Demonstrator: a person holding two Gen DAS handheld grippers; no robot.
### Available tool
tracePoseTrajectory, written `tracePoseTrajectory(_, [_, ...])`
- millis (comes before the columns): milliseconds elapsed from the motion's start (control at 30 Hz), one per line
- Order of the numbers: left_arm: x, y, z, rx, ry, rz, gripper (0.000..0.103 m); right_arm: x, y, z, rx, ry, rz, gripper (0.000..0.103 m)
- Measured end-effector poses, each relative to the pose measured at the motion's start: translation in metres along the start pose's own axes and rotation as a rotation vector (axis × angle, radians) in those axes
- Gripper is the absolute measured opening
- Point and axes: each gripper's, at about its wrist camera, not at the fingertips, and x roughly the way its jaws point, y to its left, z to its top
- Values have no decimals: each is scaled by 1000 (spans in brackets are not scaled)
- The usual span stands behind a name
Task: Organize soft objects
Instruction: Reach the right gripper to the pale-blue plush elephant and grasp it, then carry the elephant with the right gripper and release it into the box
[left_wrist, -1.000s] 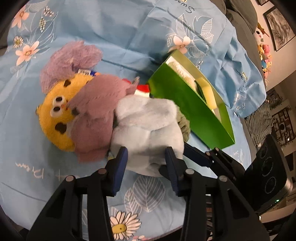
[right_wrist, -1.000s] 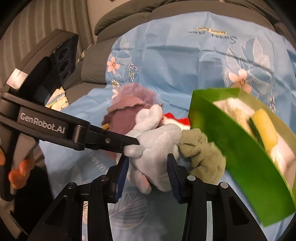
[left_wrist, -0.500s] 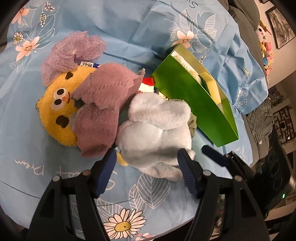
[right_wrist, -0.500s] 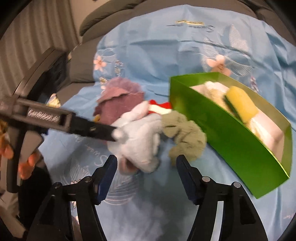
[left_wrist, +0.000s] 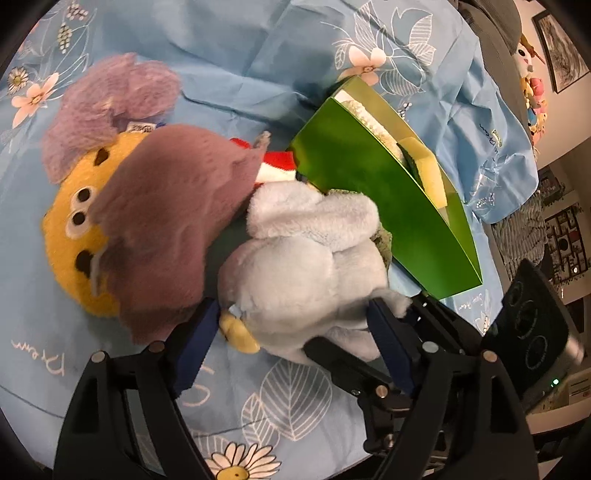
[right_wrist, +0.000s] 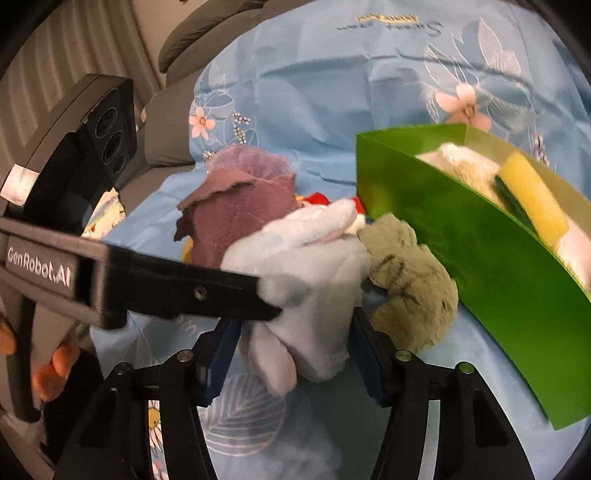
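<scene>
Plush toys (left_wrist: 303, 258) heaped on blue floral cloth (left_wrist: 240, 40); grey sofa (right_wrist: 207, 40) behind.

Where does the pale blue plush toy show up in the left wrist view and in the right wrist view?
Left wrist: the pale blue plush toy sits at centre, just right of the mauve cloth.
Right wrist: the pale blue plush toy sits at centre, just left of the olive plush.
Shared landmark: the green box, right of the toy in both views.
</scene>
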Motion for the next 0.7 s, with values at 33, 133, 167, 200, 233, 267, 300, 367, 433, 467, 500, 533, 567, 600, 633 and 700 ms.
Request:
tracePoseTrajectory(33, [4, 0, 1, -1, 9, -9, 82, 2, -4, -1, 13, 10, 11, 61])
tracePoseTrajectory(133, [14, -3, 2, -4, 27, -3, 84, 8, -9, -5, 27, 23, 30, 59])
tracePoseTrajectory(167, [14, -5, 1, 4, 18, 6, 84, 7, -8, -5, 23, 11, 26, 57])
tracePoseTrajectory(200, [12, -8, 0, 19, 7, 16, 83, 6, -8, -6, 22, 3, 24, 56])
tracePoseTrajectory(233, [10, -10, -1, 31, -4, 29, 83, 5, -8, -6, 22, -6, 21, 54])
tracePoseTrajectory(267, [9, -11, -1, 39, -12, 40, 82, 4, -8, -7, 23, -15, 21, 49])
tracePoseTrajectory(300, [8, -11, -1, 43, -14, 46, 82, 4, -9, -8, 26, -18, 22, 45])
tracePoseTrajectory(367, [3, -11, -2, 52, -26, 56, 81, 1, -8, -10, 23, -27, 20, 37])
tracePoseTrajectory(433, [-3, -14, -5, 73, -40, 66, 80, -3, -5, -12, 23, -40, 24, 36])
tracePoseTrajectory(467, [-6, -18, -6, 86, -48, 73, 80, -5, -3, -12, 25, -48, 28, 36])
tracePoseTrajectory(500, [-10, -21, -8, 103, -59, 82, 80, -8, -1, -12, 25, -56, 27, 36])
tracePoseTrajectory(533, [-15, -25, -11, 126, -75, 93, 80, -12, 3, -12, 25, -70, 25, 36])
tracePoseTrajectory(567, [-22, -30, -13, 148, -94, 104, 80, -14, 5, -11, 26, -79, 27, 36])
tracePoseTrajectory(600, [-25, -33, -15, 159, -104, 109, 80, -18, 8, -10, 25, -92, 29, 36])
tracePoseTrajectory(633, [-33, -36, -17, 174, -120, 113, 80, -24, 13, -10, 20, -109, 28, 36])
tracePoseTrajectory(700, [-45, -40, -20, 195, -147, 119, 80, -33, 20, -7, 12, -135, 25, 36])
